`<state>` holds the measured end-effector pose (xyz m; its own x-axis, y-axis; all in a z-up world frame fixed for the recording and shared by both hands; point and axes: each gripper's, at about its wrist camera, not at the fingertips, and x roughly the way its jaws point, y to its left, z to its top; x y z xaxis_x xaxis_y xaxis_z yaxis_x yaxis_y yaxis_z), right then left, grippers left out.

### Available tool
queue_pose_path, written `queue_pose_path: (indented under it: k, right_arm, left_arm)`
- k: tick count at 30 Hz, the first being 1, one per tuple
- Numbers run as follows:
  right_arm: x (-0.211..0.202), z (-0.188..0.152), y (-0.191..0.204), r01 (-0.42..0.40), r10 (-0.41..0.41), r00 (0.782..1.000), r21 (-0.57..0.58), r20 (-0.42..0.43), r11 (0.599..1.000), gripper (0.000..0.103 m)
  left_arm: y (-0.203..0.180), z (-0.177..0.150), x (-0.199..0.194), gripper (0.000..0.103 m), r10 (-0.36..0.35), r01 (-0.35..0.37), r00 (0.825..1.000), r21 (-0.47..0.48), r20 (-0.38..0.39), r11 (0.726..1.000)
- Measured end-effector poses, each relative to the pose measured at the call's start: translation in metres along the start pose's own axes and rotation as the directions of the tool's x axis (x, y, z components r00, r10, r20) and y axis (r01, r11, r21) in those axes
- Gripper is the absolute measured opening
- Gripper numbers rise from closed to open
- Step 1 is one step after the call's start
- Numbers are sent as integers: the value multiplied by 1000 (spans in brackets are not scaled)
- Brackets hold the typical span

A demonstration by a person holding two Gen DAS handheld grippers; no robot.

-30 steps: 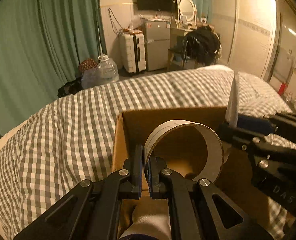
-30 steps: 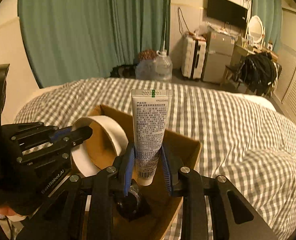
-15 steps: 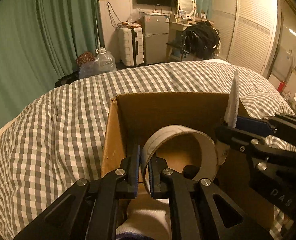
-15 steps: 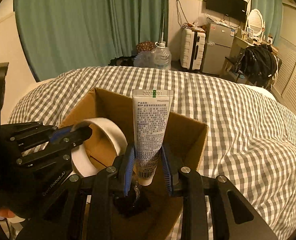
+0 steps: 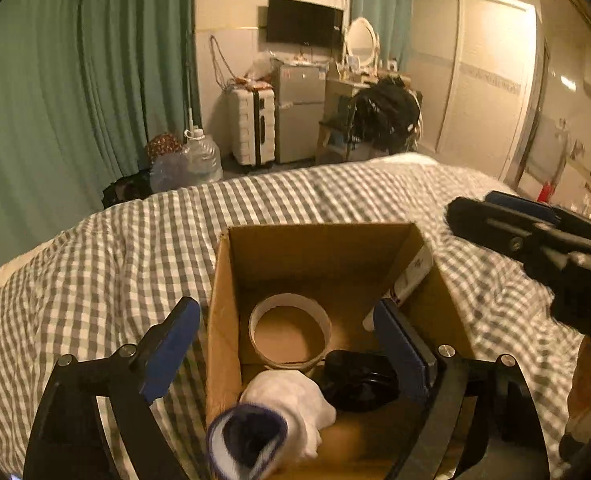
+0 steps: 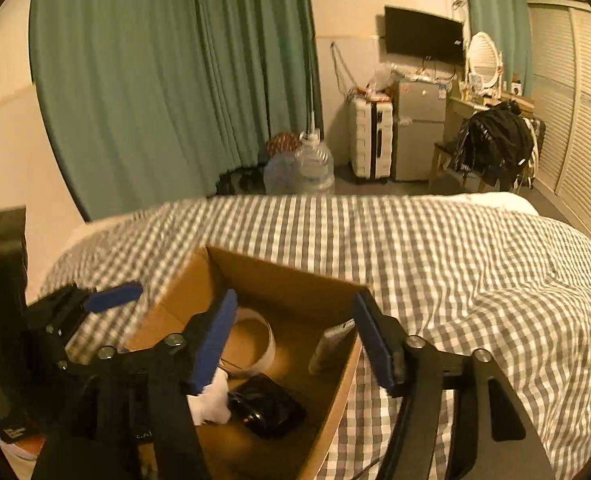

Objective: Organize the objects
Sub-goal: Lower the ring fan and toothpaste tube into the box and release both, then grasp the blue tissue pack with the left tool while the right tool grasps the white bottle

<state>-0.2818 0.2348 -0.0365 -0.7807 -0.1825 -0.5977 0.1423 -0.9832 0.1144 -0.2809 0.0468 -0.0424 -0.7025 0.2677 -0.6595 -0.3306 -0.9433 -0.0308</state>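
An open cardboard box (image 5: 223, 292) (image 6: 287, 276) sits on the checked bed. Inside lie a tape roll (image 5: 290, 330) (image 6: 255, 344), a white tube (image 5: 409, 276) (image 6: 329, 344) leaning on the right wall, a black object (image 5: 359, 380) (image 6: 267, 408) and a white sock with a dark cuff (image 5: 279, 416) (image 6: 211, 400). My left gripper (image 5: 287, 340) is open and empty above the box. My right gripper (image 6: 295, 336) is open and empty over the box; it also shows in the left wrist view (image 5: 535, 248).
The grey-and-white checked bedspread (image 6: 455, 264) surrounds the box. Beyond the bed stand green curtains (image 6: 175, 80), water jugs (image 6: 307, 168), a white suitcase (image 6: 369, 136), a small fridge (image 6: 419, 128) and a chair with dark clothes (image 6: 491, 144).
My left gripper opened and the tape roll now lies flat in the box. My right gripper opened and the tube now leans inside the box. Both grippers rose.
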Motion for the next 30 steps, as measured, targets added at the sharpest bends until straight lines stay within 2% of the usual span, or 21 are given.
queue_pose_path:
  k: [7, 13, 17, 19, 23, 26, 30]
  right_arm:
    - [-78, -7, 13, -1, -2, 991, 17, 135, 1000, 74]
    - [-136, -35, 34, 32, -32, 988, 6, 152, 999, 76]
    - [-161, -69, 42, 42, -44, 993, 21, 108, 999, 77]
    - [-167, -87, 43, 46, -48, 996, 31, 78, 998, 77]
    - [-170, -129, 41, 62, -62, 998, 57, -5, 996, 77]
    - [-163, -163, 40, 99, -94, 991, 51, -99, 994, 77]
    - [-149, -190, 46, 127, -122, 976, 13, -180, 992, 77]
  left_arm:
    - [7, -16, -76, 96, 46, -39, 994, -65, 101, 997]
    - [7, -44, -130, 97, 83, -72, 991, -104, 104, 992]
    - [2, -72, -149, 97, 96, -89, 992, -97, 78, 991]
    - [2, -95, -152, 97, 97, -93, 994, -95, 41, 991]
    - [-4, -139, -150, 97, 163, -163, 987, -46, -4, 986]
    - [-13, -170, -140, 97, 169, -169, 984, 2, -57, 986]
    - [-24, -202, -119, 97, 152, -148, 980, 36, -132, 988]
